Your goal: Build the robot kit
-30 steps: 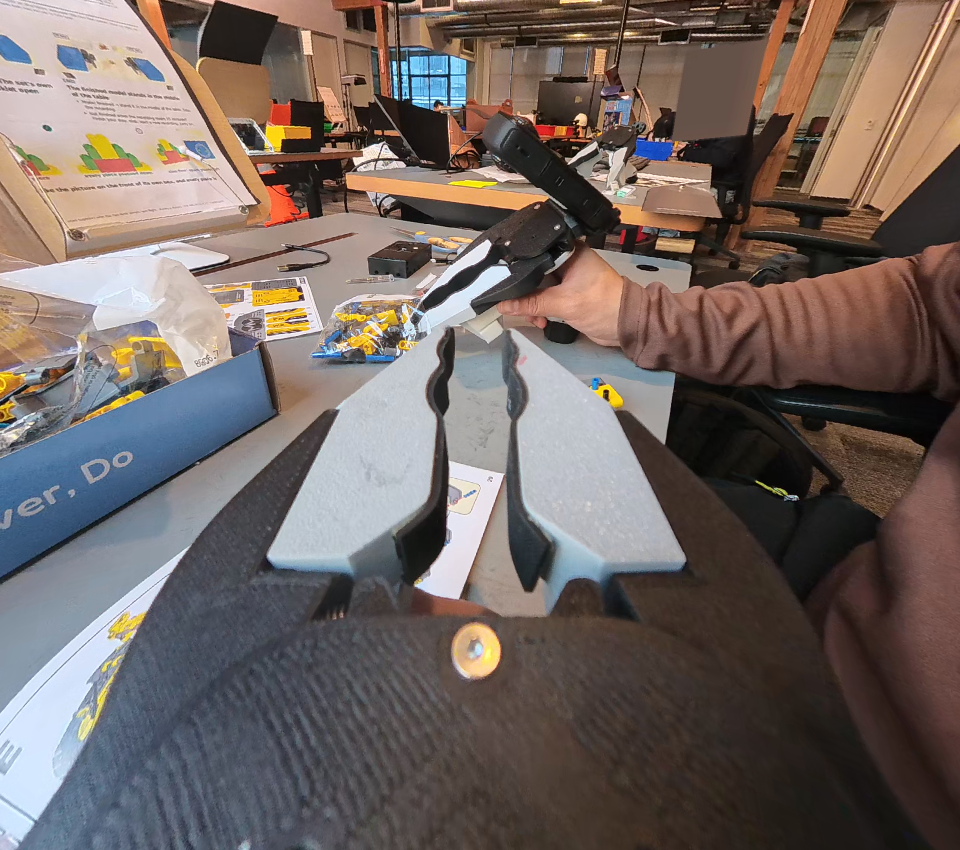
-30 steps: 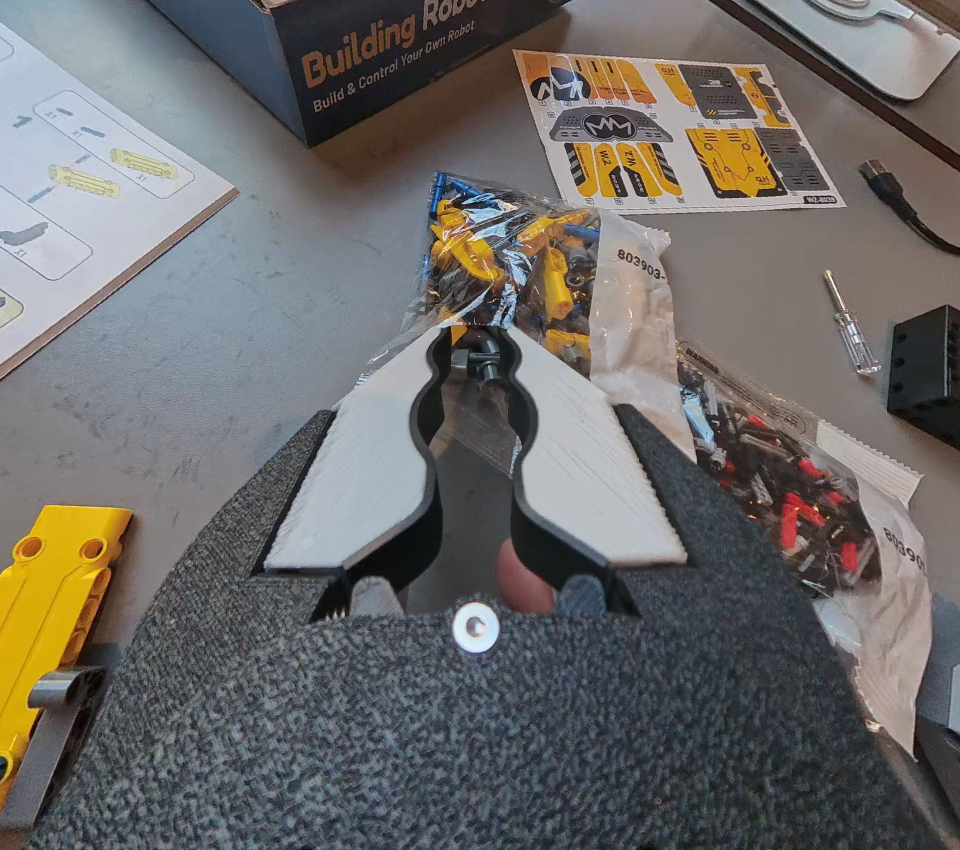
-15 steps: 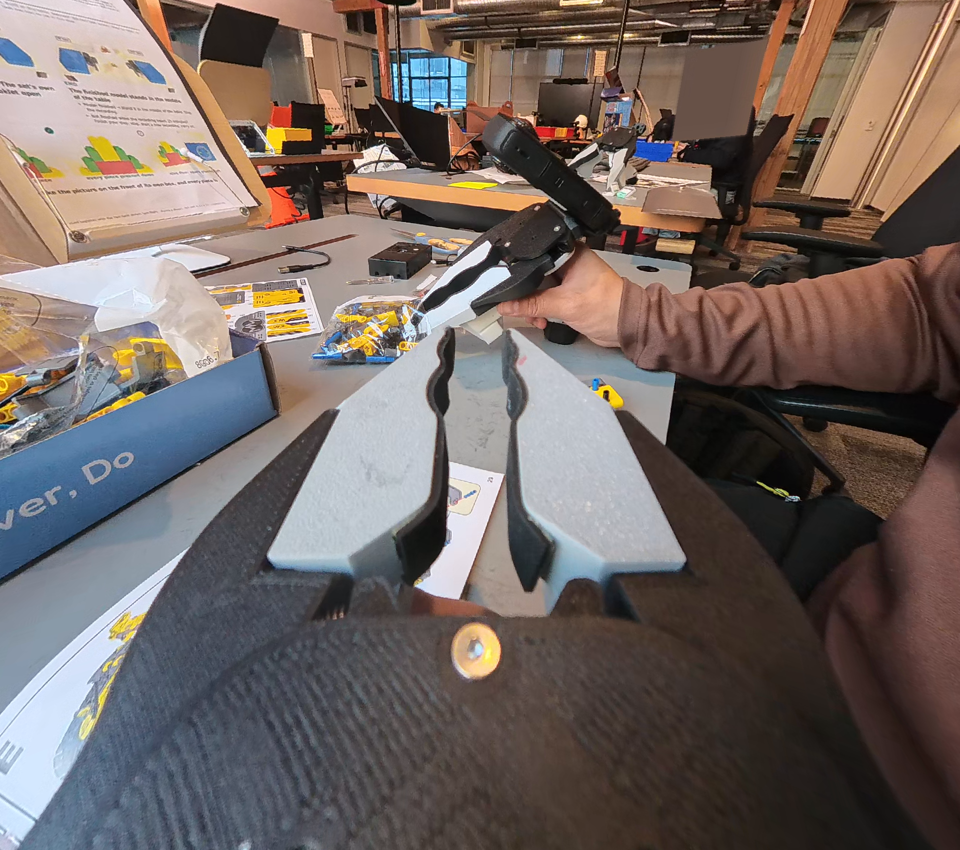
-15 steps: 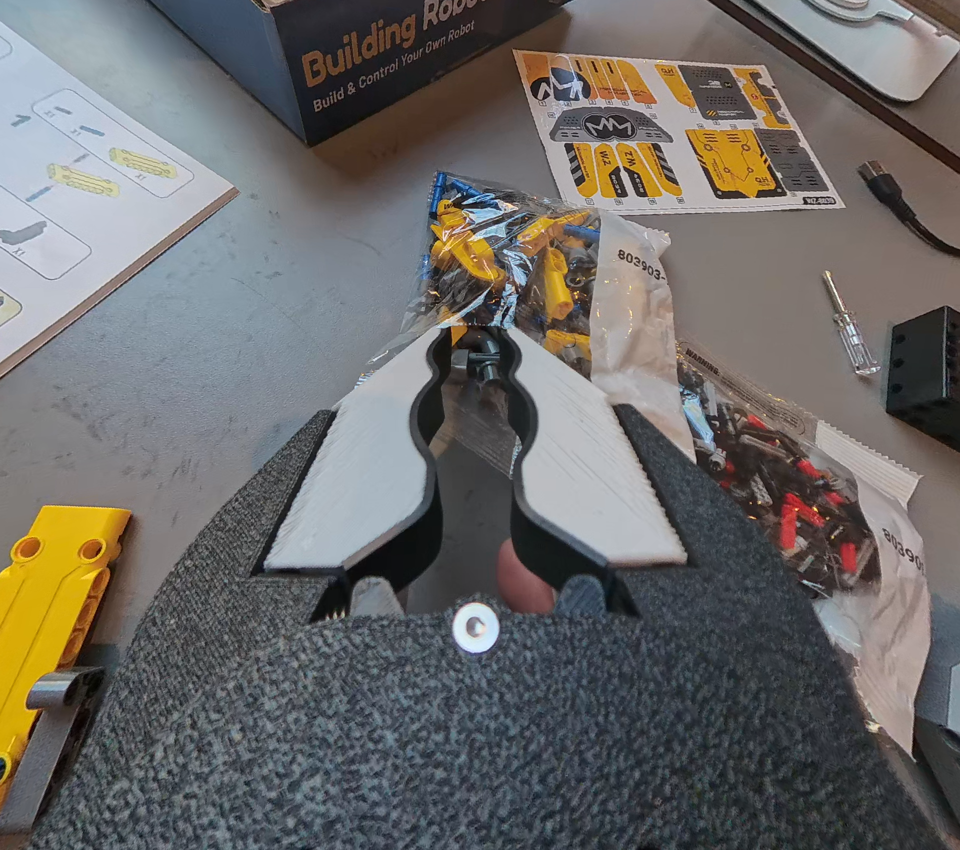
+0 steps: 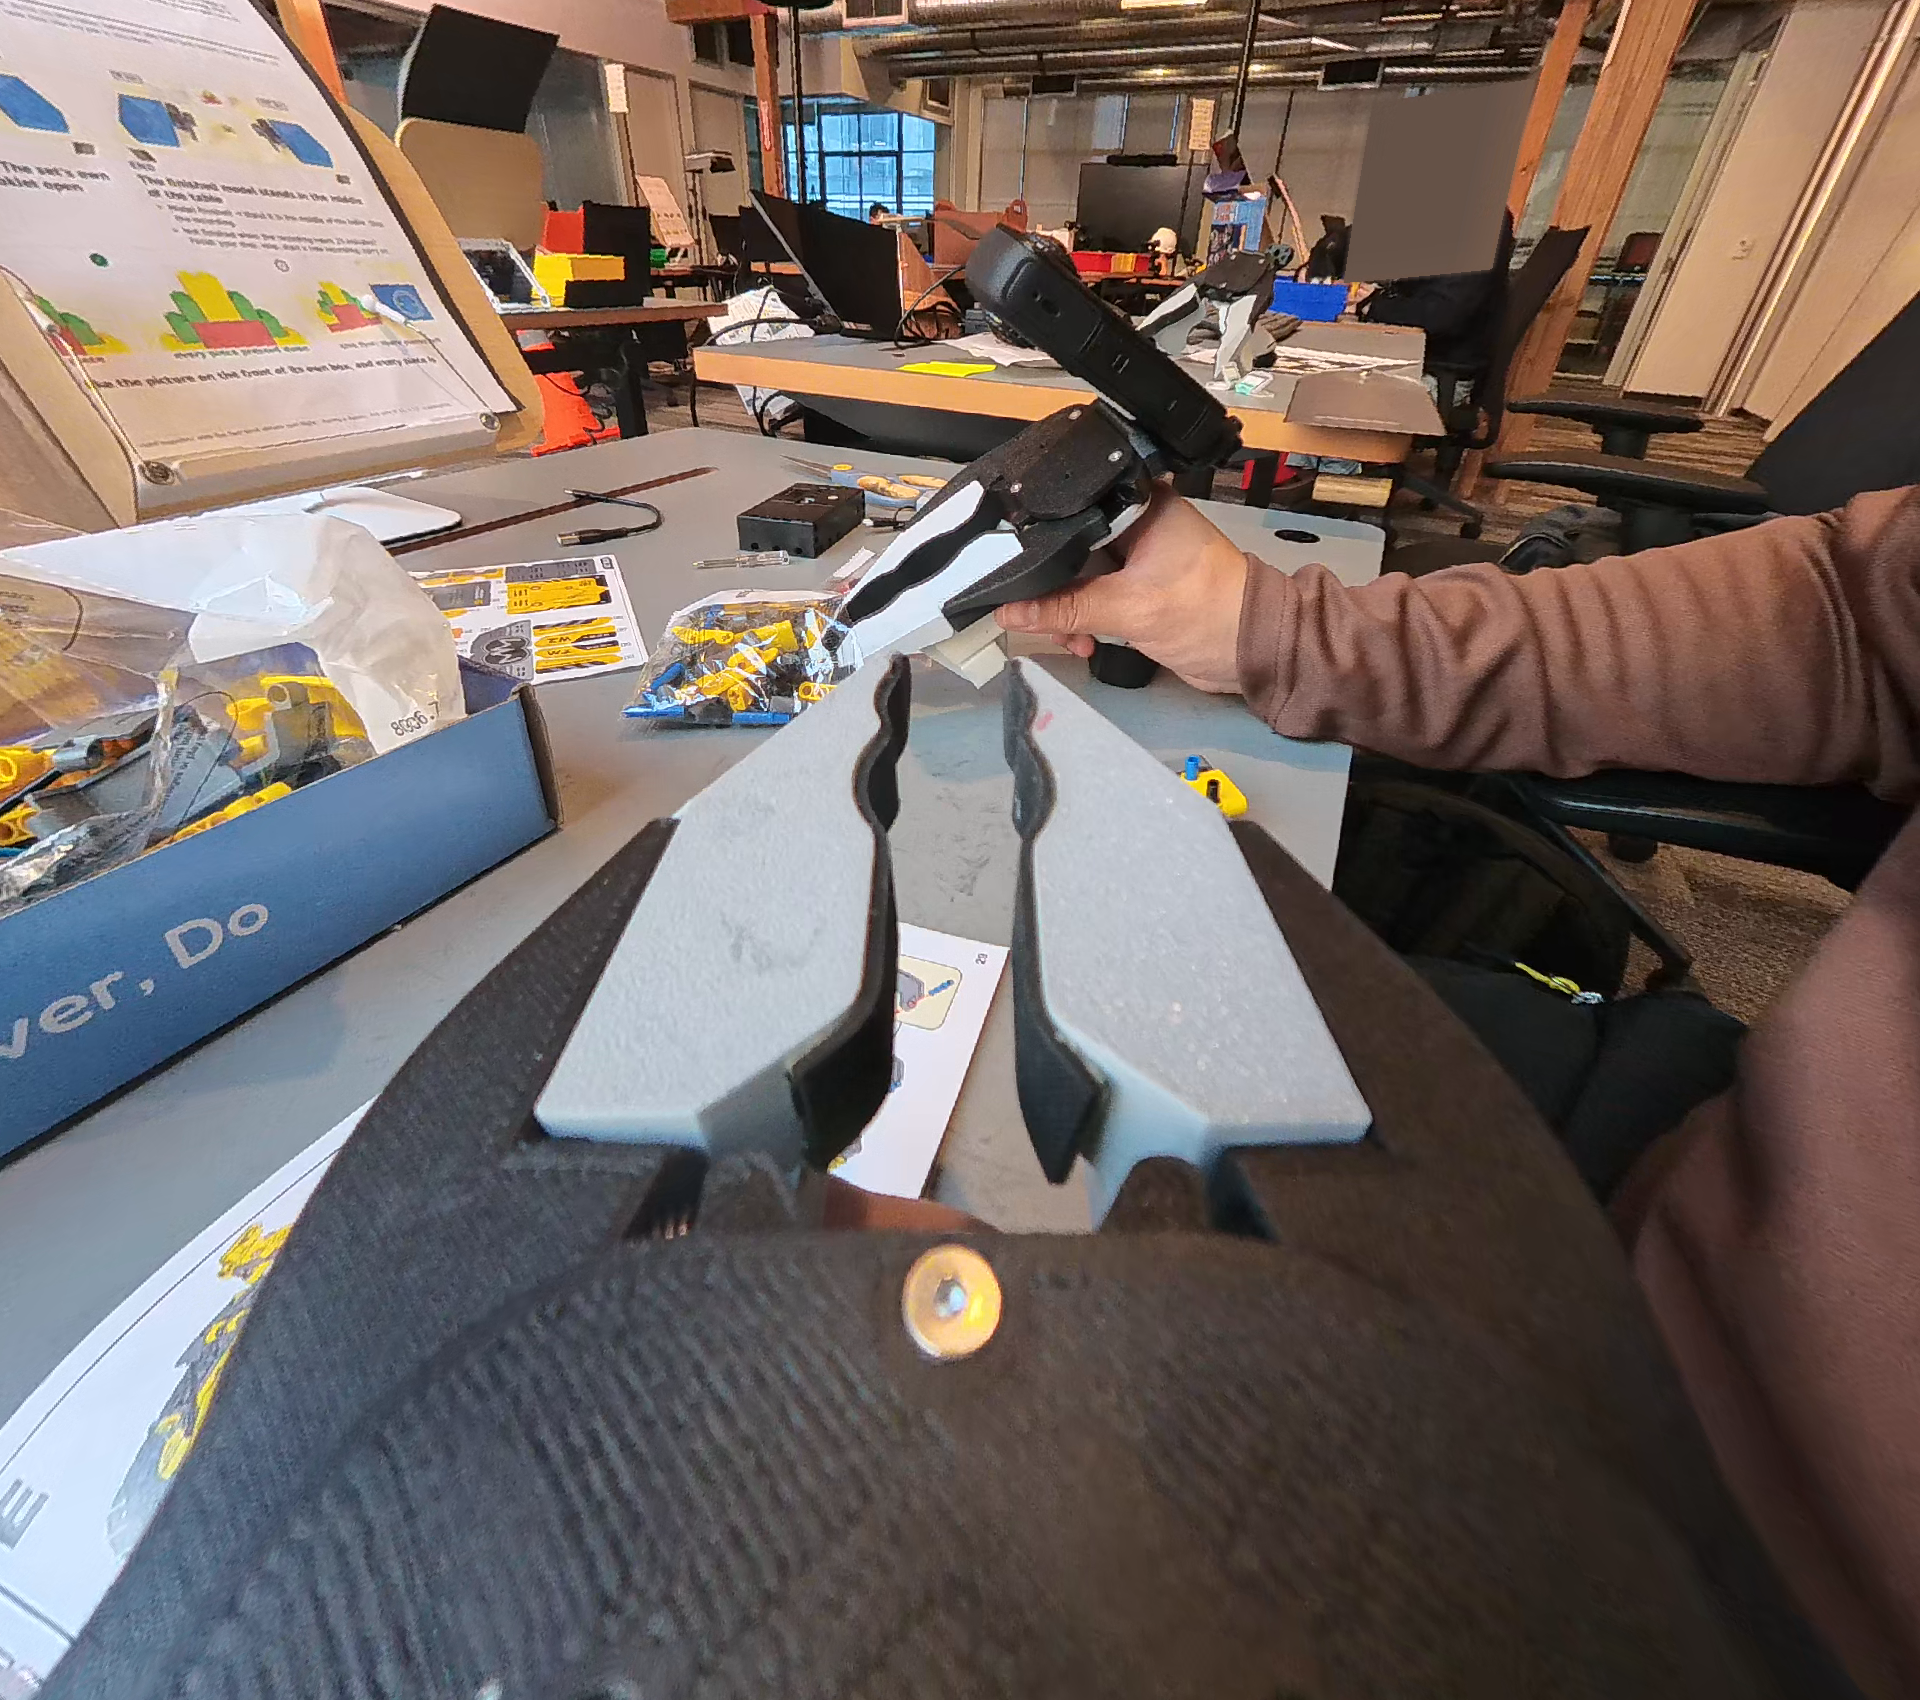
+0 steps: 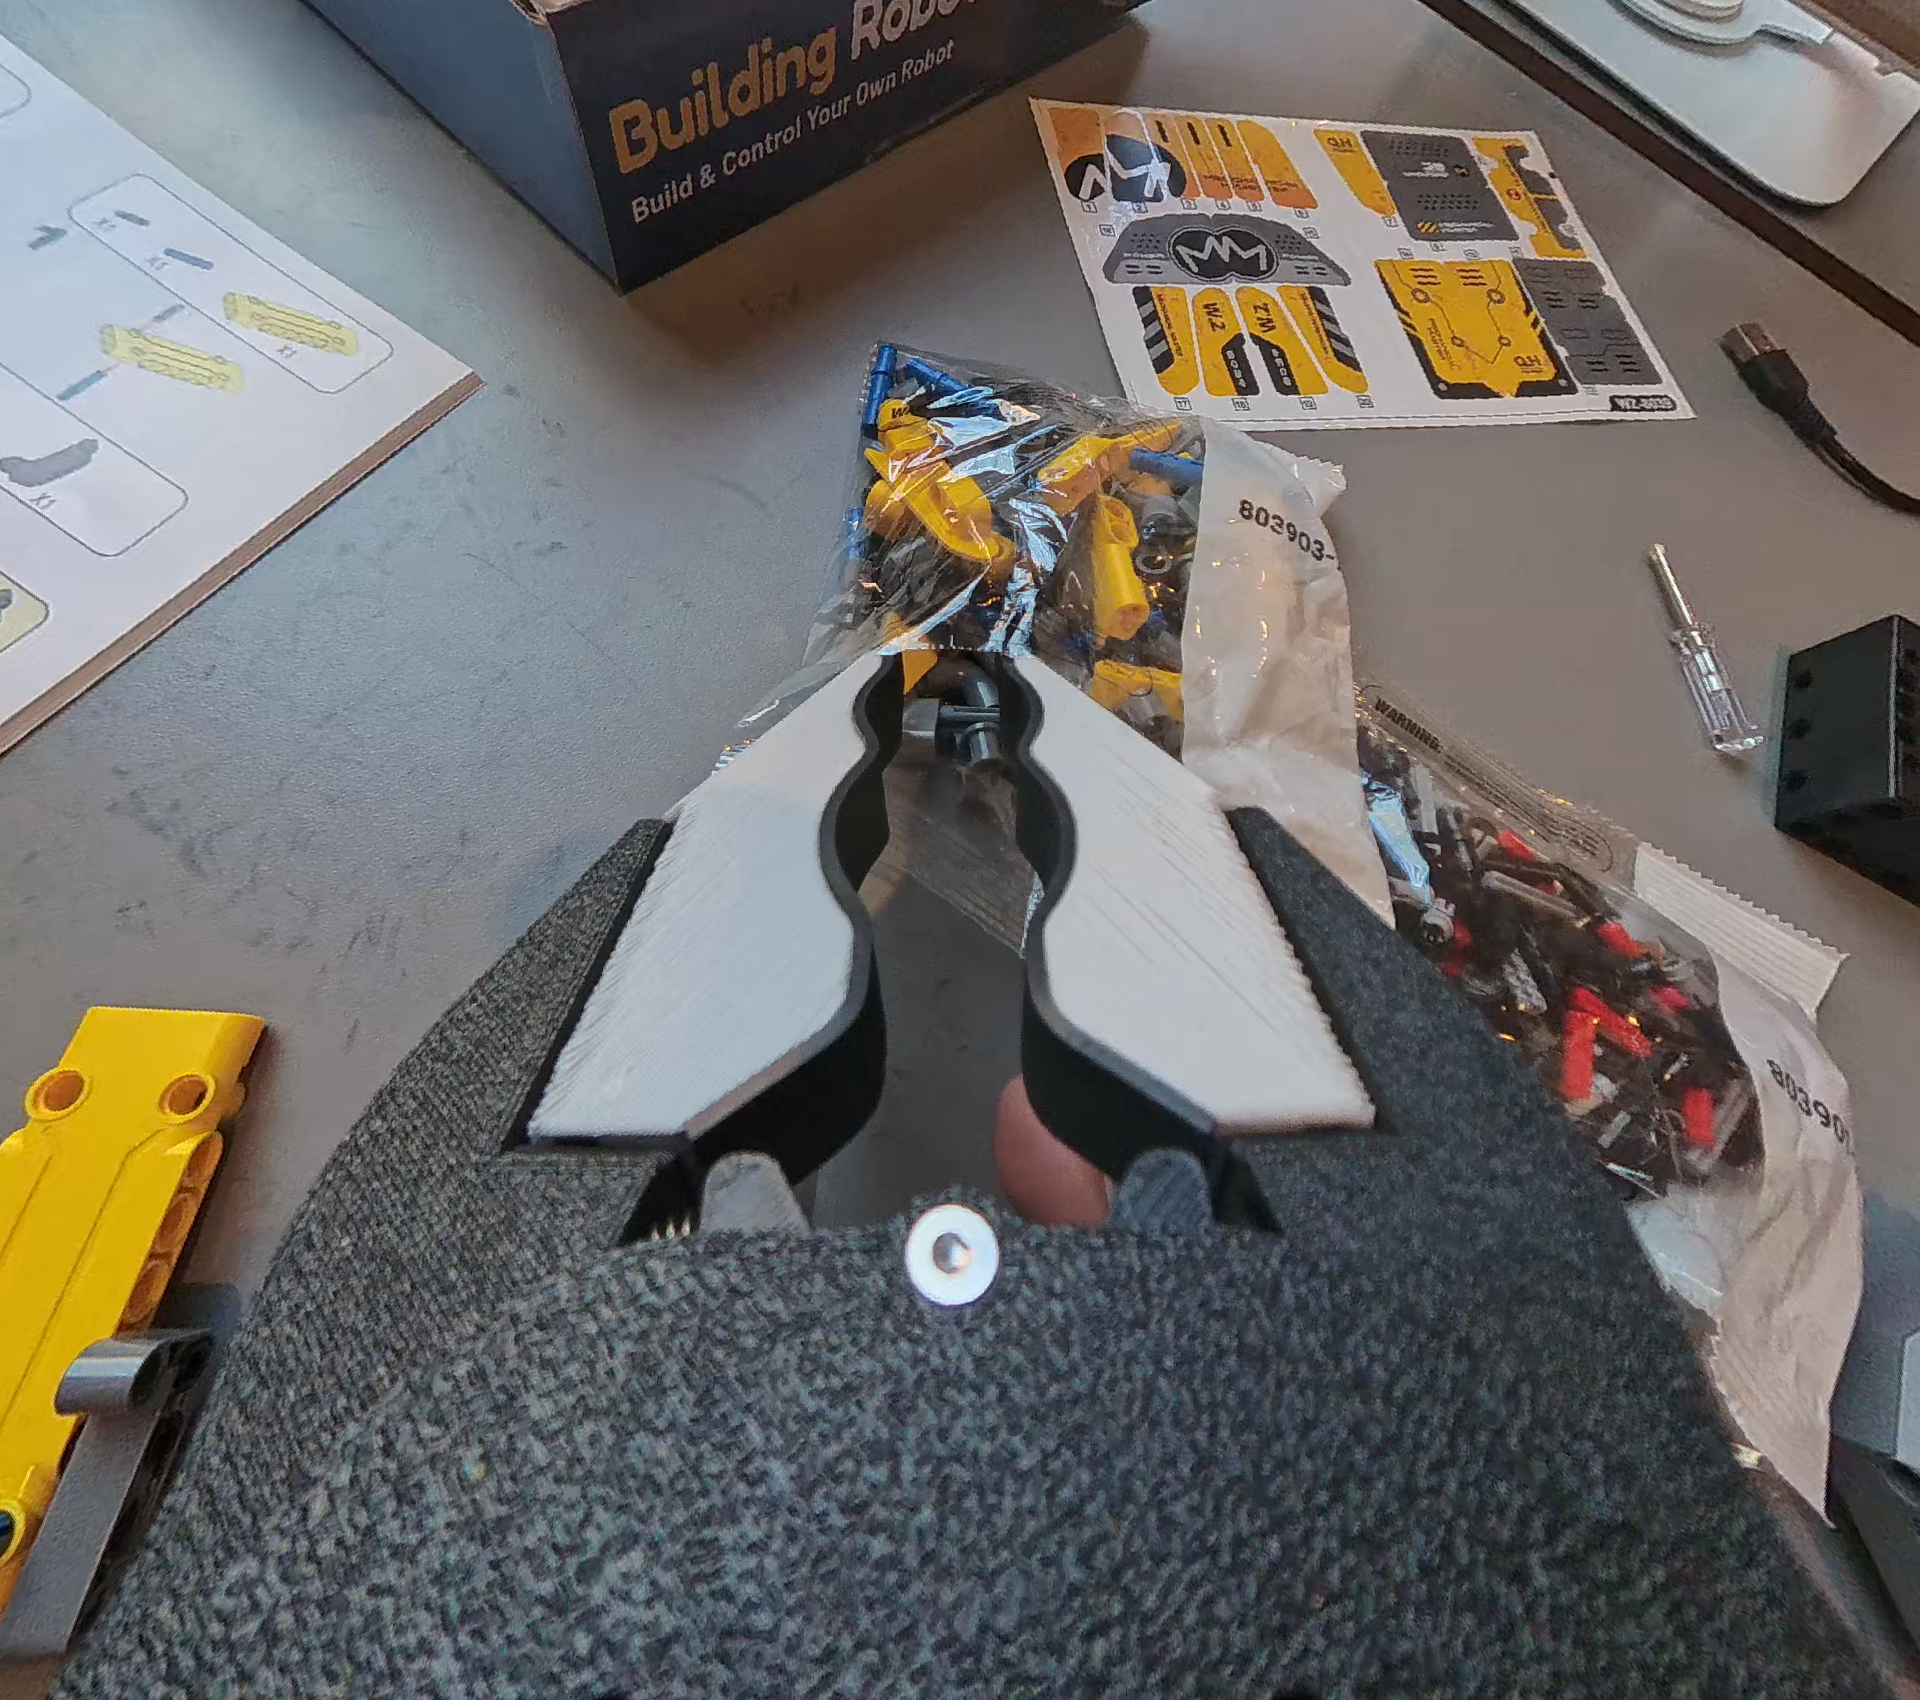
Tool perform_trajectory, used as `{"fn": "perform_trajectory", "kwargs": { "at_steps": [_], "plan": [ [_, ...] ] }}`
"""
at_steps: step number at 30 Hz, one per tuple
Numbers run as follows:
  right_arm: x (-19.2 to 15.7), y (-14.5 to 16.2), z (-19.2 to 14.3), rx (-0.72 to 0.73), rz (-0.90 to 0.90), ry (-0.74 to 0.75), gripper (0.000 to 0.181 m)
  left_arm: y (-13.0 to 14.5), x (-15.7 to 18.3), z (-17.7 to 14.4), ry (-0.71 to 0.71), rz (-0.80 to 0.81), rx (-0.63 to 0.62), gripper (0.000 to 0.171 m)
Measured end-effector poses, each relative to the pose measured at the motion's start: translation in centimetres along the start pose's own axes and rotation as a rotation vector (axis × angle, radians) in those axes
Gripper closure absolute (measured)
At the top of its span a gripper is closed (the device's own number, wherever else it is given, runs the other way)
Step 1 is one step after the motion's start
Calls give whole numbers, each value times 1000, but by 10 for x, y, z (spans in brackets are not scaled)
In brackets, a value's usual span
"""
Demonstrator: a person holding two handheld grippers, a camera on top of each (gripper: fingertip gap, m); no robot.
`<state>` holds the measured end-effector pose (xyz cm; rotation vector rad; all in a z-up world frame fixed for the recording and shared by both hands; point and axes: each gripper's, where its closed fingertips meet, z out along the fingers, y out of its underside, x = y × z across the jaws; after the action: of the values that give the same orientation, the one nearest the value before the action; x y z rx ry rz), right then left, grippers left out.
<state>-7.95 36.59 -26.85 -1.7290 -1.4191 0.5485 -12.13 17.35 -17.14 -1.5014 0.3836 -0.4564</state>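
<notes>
My right gripper [image 6: 954, 676] is open with a narrow gap. Its tips rest at the near end of a clear bag of yellow, blue and grey parts [image 6: 997, 528] lying on the grey table [image 6: 540, 715]. A grey part inside the bag shows between the tips. The same gripper [image 5: 854, 611], held by a hand, shows in the left wrist view, touching that bag [image 5: 738, 663]. My left gripper [image 5: 956, 679] is open and empty, held above the table and an instruction booklet [image 5: 935, 1037].
A blue kit box [image 6: 790, 81] with bagged parts stands behind the bag. A sticker sheet [image 6: 1340, 268], a second bag of red and black parts [image 6: 1558, 975], a small screwdriver [image 6: 1699, 653], a black block [image 6: 1860, 746] and a yellow beam [image 6: 104, 1162] lie around. The gap from one gripper's tips to the other's is roughly 20 cm.
</notes>
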Motion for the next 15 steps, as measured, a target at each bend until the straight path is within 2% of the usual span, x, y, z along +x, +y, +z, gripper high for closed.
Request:
{"fn": "perform_trajectory", "kwargs": {
  "at_steps": [15],
  "plan": [
    [2,-1,0,5,7,12,164,0,0,0,1,-1,-1,157]
  ]
}}
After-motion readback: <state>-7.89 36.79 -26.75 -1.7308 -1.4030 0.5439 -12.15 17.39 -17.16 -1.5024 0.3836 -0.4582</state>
